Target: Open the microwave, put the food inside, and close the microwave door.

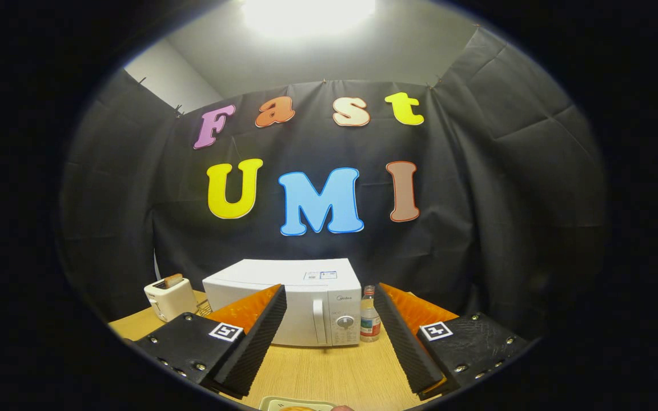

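Hovering wide open and empty, the gripper [329, 337] faces the closed microwave [300, 305] at twelve o'clock beyond its fingers, door handle upright, with the food plate [297, 404] just below at six o'clock.

One microwave [300, 302] at lower centre, door closed. One toaster [169, 298] lower left, one slice of bread [173, 279] in it. One bottle [369, 322] right of microwave. One plate [297, 404] at bottom centre. One table [329, 371]. One gripper [330, 311], two fingers spread apart, nothing between.
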Demonstrator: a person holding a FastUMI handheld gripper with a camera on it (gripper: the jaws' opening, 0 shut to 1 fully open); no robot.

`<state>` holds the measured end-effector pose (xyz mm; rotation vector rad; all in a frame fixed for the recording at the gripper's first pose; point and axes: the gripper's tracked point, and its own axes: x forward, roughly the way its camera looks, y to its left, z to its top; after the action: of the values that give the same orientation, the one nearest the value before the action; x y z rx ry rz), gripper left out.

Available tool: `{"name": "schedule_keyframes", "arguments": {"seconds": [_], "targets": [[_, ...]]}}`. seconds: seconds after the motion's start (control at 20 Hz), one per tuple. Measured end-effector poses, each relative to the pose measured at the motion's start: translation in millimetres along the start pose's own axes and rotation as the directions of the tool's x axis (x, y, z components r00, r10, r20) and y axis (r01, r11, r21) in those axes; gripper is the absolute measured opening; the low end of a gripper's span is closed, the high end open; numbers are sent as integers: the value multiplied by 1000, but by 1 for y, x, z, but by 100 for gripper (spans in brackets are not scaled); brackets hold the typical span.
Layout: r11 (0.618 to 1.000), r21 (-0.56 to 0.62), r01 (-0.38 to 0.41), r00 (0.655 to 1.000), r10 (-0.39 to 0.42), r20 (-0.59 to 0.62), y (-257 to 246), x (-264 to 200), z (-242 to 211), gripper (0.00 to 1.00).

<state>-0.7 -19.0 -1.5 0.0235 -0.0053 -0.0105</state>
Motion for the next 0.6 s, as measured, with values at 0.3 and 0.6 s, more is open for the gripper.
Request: {"name": "schedule_keyframes", "arguments": {"seconds": [0.3,0.6], "targets": [[1000,9,-6,1000,6,-1,-2,3,-1,97],[1000,9,-17,1000,17,-3,0,10,-4,97]]}}
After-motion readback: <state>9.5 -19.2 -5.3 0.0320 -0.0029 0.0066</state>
